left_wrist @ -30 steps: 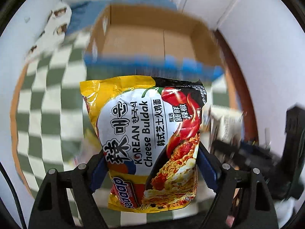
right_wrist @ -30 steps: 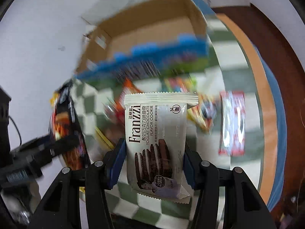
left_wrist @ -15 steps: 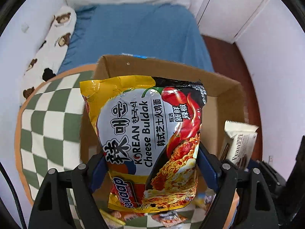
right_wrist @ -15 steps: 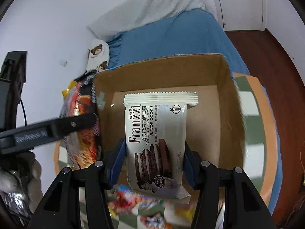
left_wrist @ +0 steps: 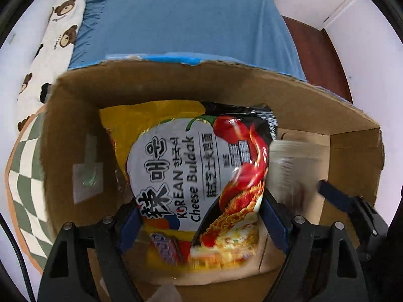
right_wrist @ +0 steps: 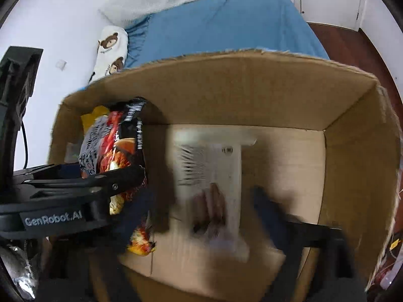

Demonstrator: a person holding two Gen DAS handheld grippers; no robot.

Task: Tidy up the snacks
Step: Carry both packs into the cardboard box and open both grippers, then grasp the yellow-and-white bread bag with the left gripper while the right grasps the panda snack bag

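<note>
My left gripper (left_wrist: 201,216) is shut on a yellow and black Korean Cheese Buddak noodle pack (left_wrist: 196,176) and holds it upright inside the open cardboard box (left_wrist: 226,85), near its left wall. In the right wrist view my right gripper (right_wrist: 209,209) is blurred and its jaws are opening wide. The white Franzzi cookie packet (right_wrist: 214,176) lies loose between them over the box (right_wrist: 252,88) floor, with neither pad pressing on it. The left gripper's arm (right_wrist: 75,191) with the noodle pack (right_wrist: 110,151) shows at the left. The cookie packet (left_wrist: 292,166) appears blurred right of the noodles.
The box stands on a green and white checkered mat (left_wrist: 22,183). Behind it is a blue bed (left_wrist: 189,20) with a bear-print pillow (left_wrist: 55,37). More snack packets (right_wrist: 393,251) lie outside the box at the right edge.
Both grippers moved from over the mat to over the box and sank into it. The right gripper's jaws spread apart and let go of the cookie packet. The left still grips the noodles.
</note>
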